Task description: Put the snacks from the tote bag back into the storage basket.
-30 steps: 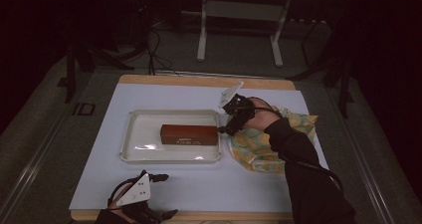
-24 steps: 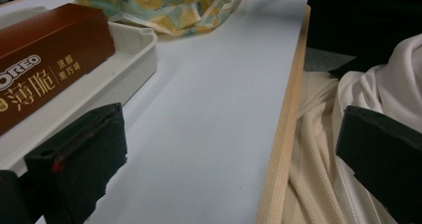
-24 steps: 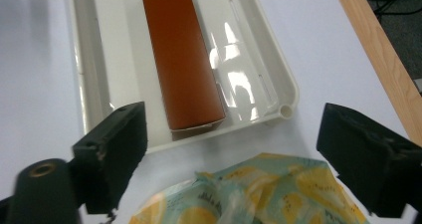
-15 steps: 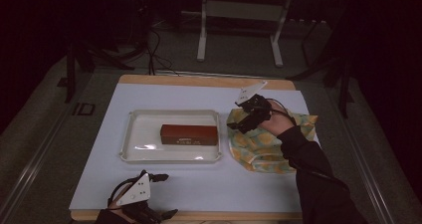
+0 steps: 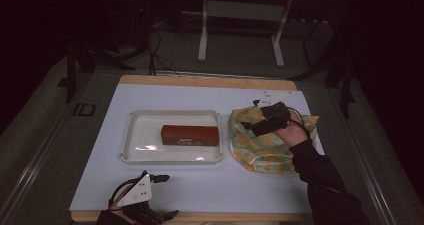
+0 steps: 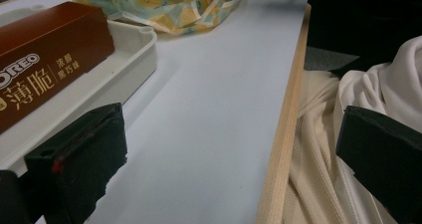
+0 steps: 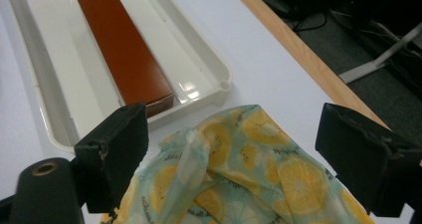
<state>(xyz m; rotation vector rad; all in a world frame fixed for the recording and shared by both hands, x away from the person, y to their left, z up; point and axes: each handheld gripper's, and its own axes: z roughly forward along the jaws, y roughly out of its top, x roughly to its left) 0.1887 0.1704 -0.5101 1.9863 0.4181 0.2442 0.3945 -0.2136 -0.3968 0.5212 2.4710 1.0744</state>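
Observation:
A brown Oreo box (image 5: 190, 134) (image 6: 45, 59) (image 7: 124, 50) lies in a white tray (image 5: 135, 135) (image 6: 134, 59) (image 7: 45, 99) at mid table. A crumpled cloth bag with a lemon print (image 5: 265, 145) (image 7: 239, 169) (image 6: 164, 2) sits right of the tray. My right gripper (image 5: 248, 127) (image 7: 234, 159) hovers open just above the bag, jaws wide and empty, pointing toward the tray. My left gripper (image 5: 159, 177) (image 6: 234, 154) rests open near the table's front edge, left of centre, with nothing between its jaws.
The white table top (image 5: 210, 185) has a wooden front edge (image 6: 283, 134) and a wooden back edge (image 5: 200, 81). A person's cream garment (image 6: 348, 104) lies beyond the front edge. A metal stand (image 5: 240, 15) and cables are on the dark floor behind.
My right gripper has moved away from the box in the tray, rightward over the lemon-print bag, then slightly lower. The left gripper has stayed put.

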